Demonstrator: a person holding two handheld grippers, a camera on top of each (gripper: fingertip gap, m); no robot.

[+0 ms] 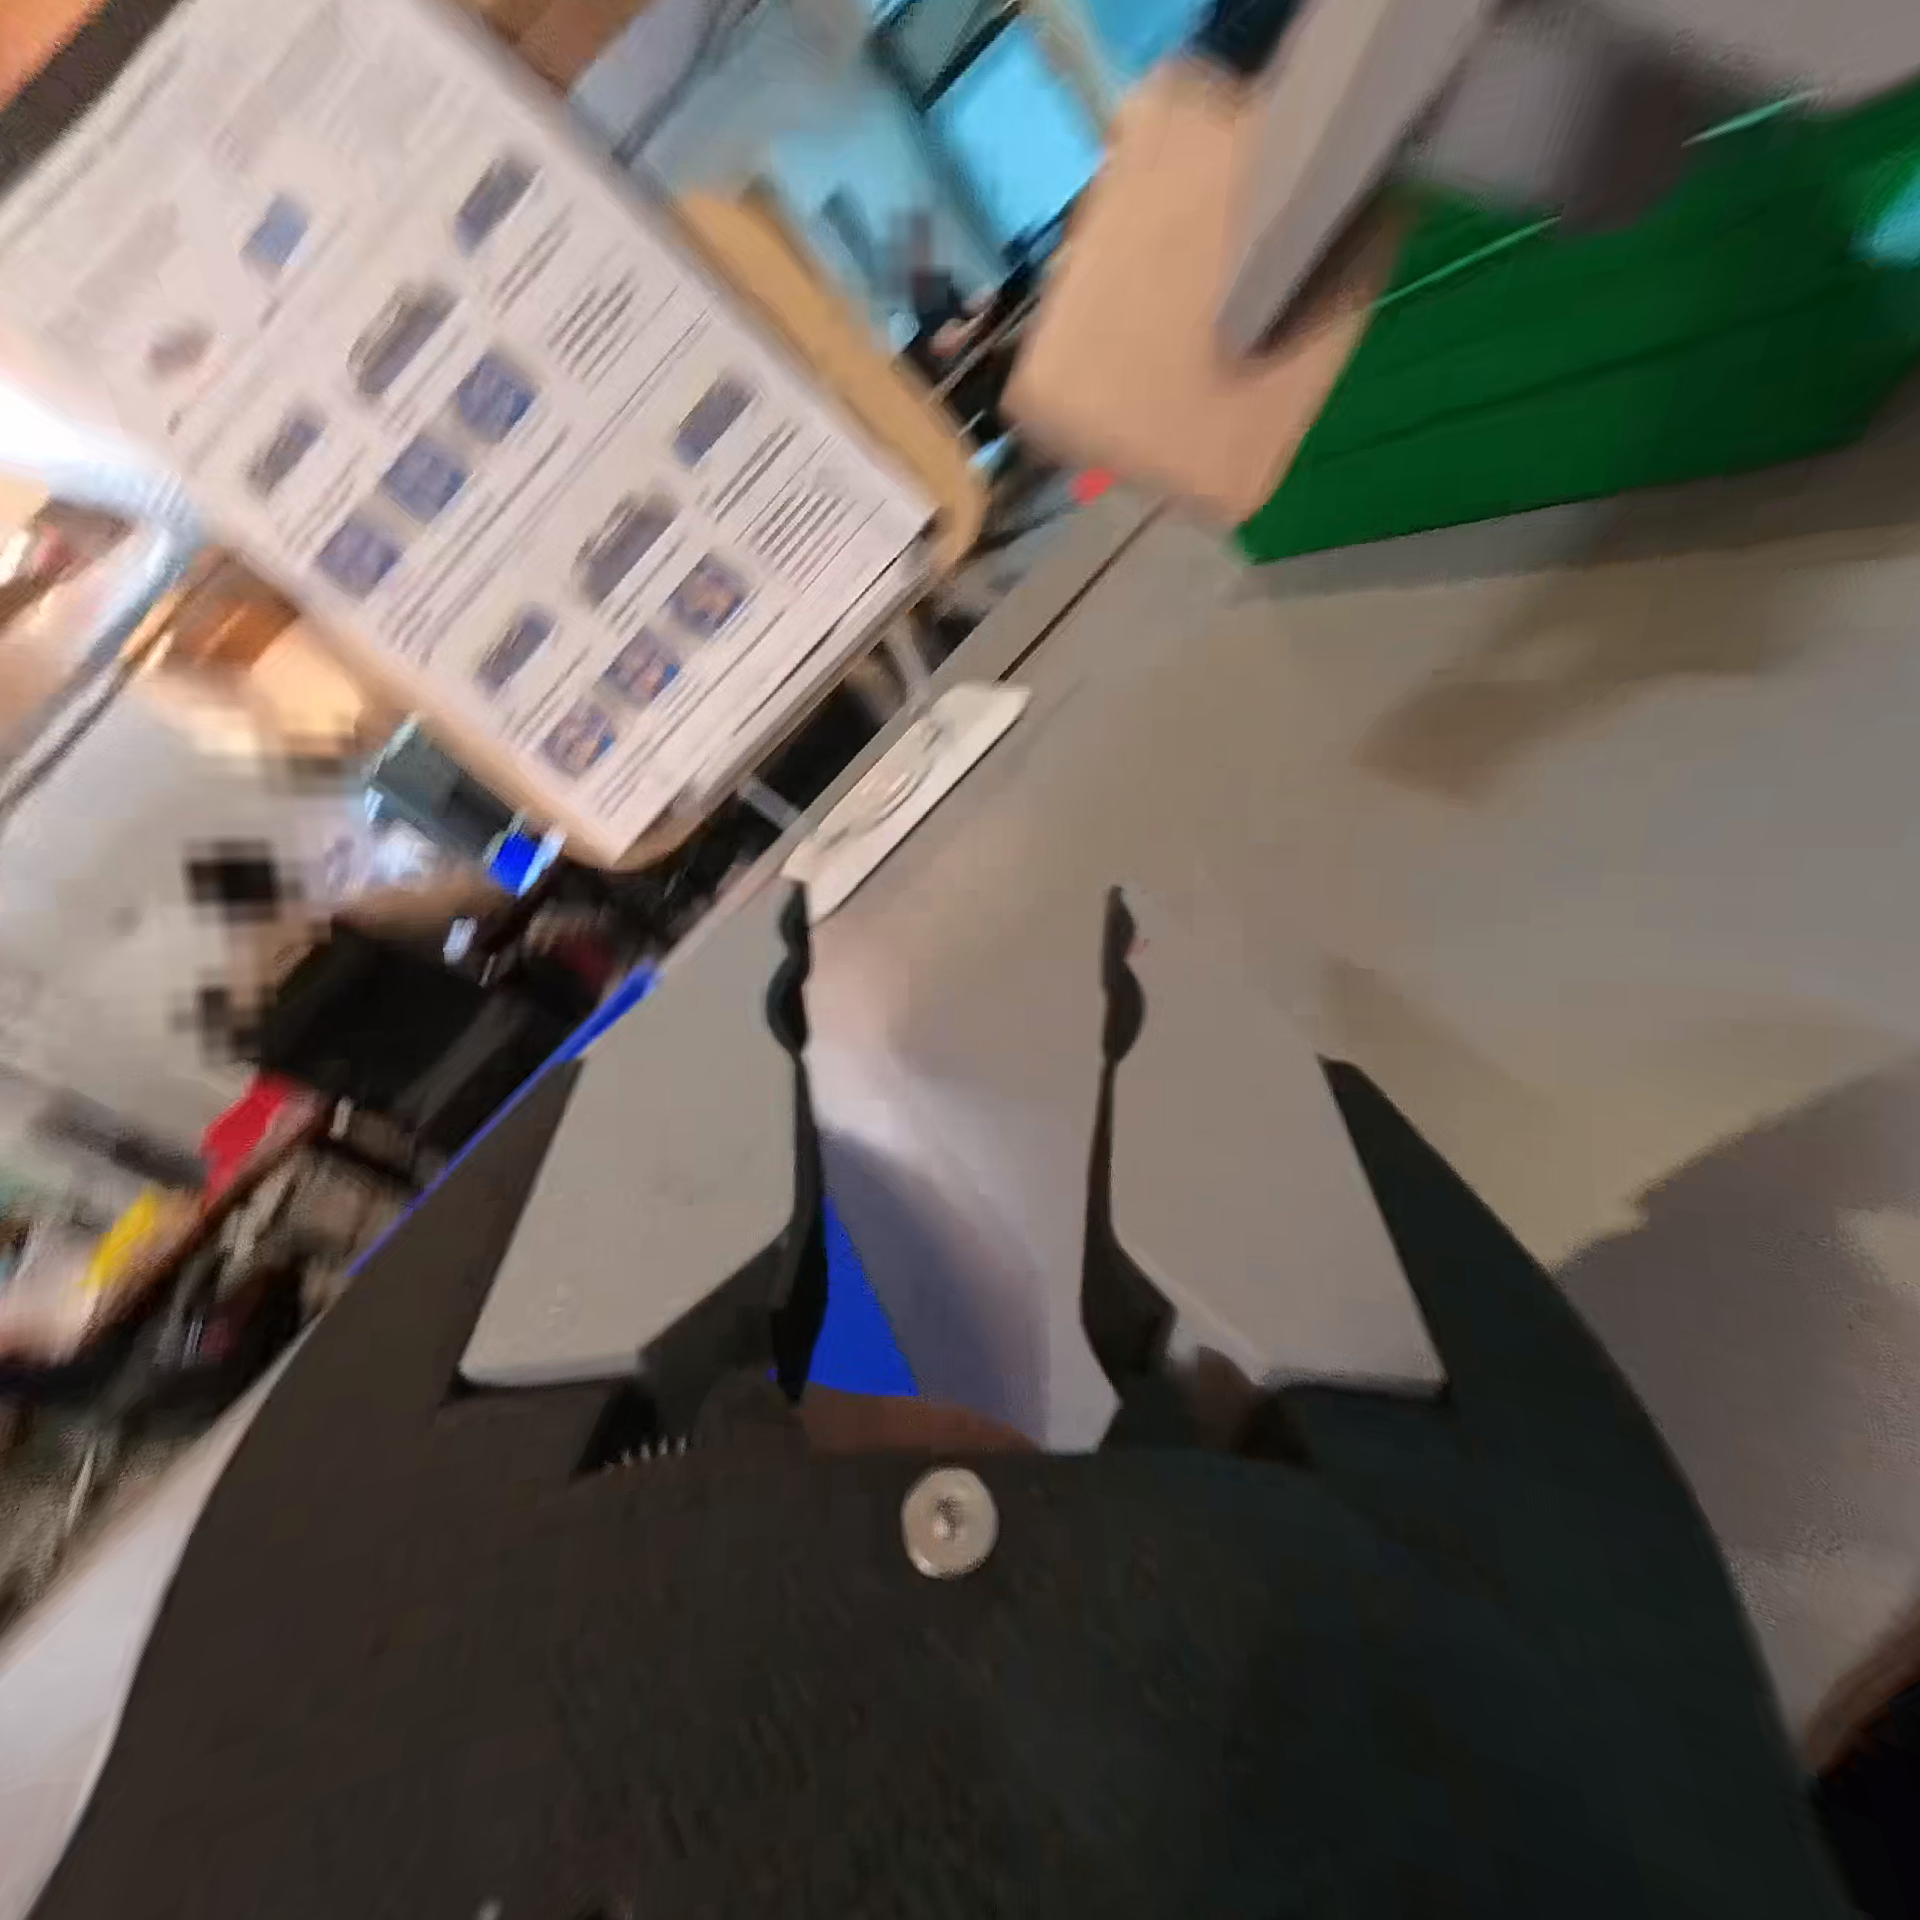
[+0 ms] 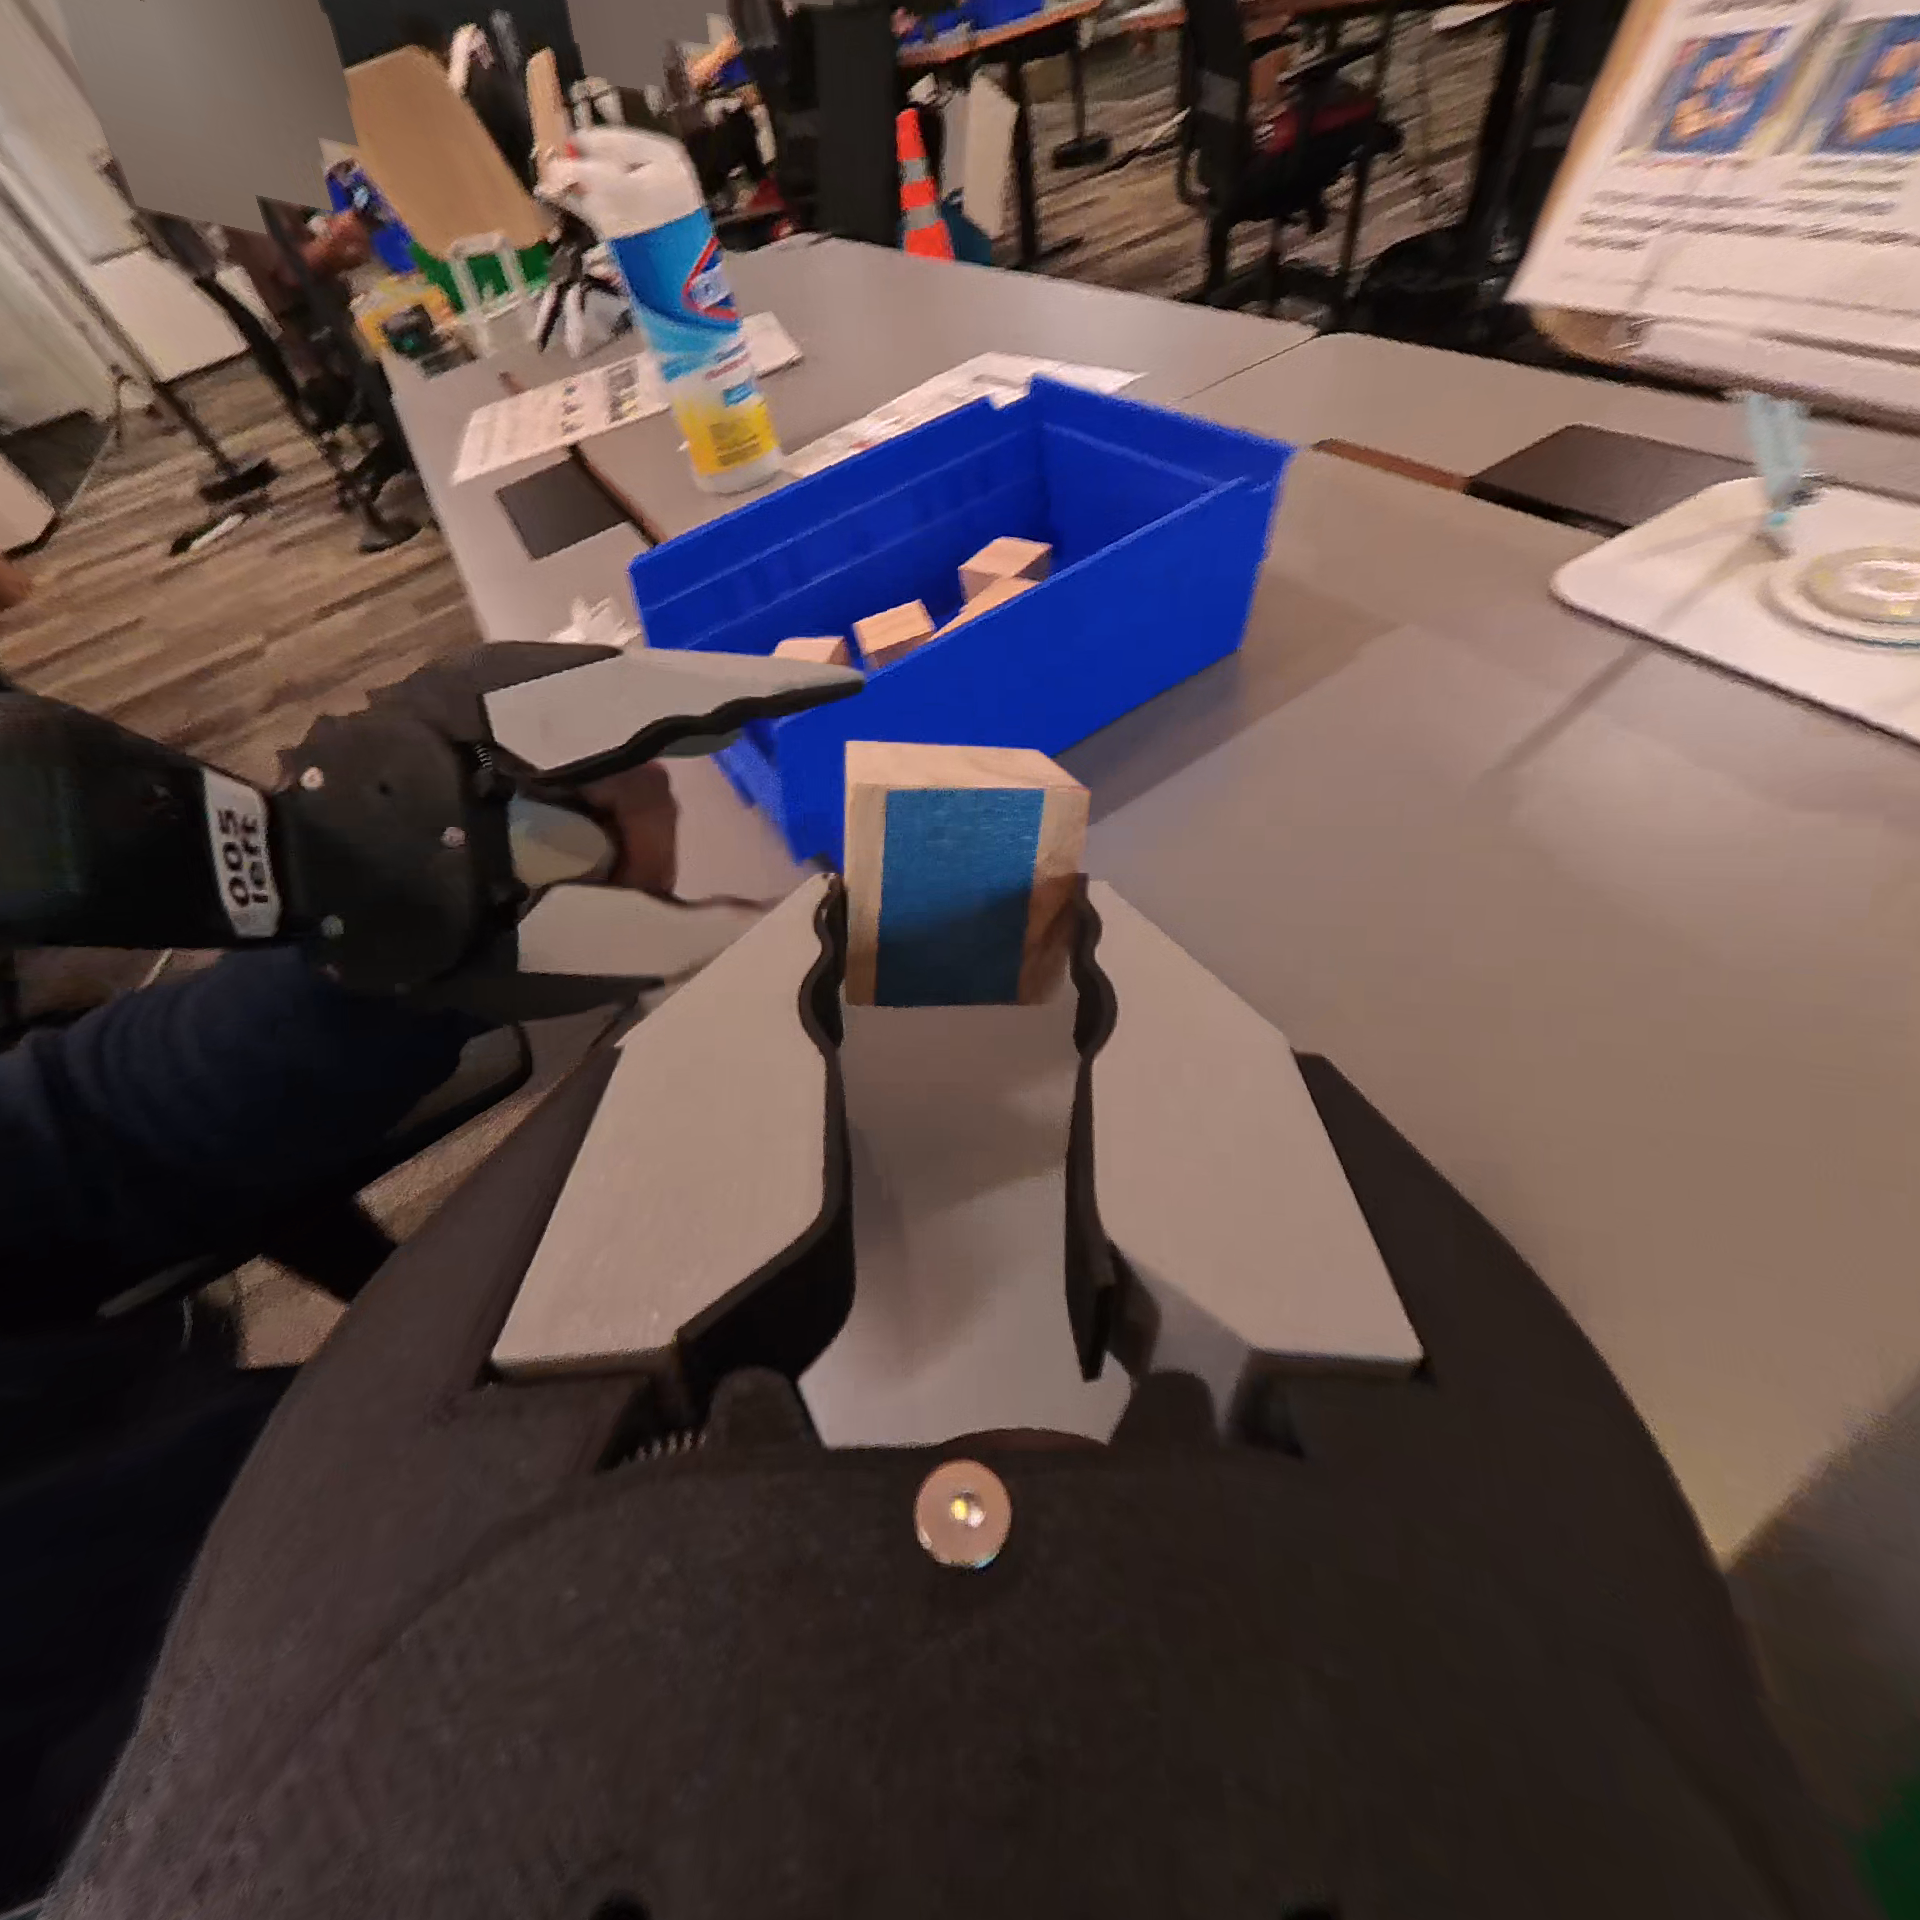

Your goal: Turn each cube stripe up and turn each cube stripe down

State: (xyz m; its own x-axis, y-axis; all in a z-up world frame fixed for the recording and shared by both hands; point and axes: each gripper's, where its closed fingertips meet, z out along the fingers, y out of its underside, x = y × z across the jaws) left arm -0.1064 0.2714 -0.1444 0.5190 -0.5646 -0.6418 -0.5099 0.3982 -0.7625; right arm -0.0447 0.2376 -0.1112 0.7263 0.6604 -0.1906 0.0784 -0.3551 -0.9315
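One cube in the grip, more waiting in the bin

The right gripper [image 2: 956, 925] pinches a wooden cube [image 2: 961, 873] between its fingers [image 2: 727, 1101], lifted above the grey bench [image 2: 1507, 883] just in front of the blue bin [image 2: 1039, 665], its blue stripe [image 2: 956, 894] facing the camera rather than up or down. Inside the bin lie several more cubes [image 2: 894, 632], no stripe visible on them from here, so most of the turning appears still ahead. The left gripper [image 1: 956, 935], seen to the left of the bin in the right wrist view, has its fingers spread and holds nothing; its own view is heavily blurred, showing only bench [image 1: 1351, 779] and a sliver of bin.
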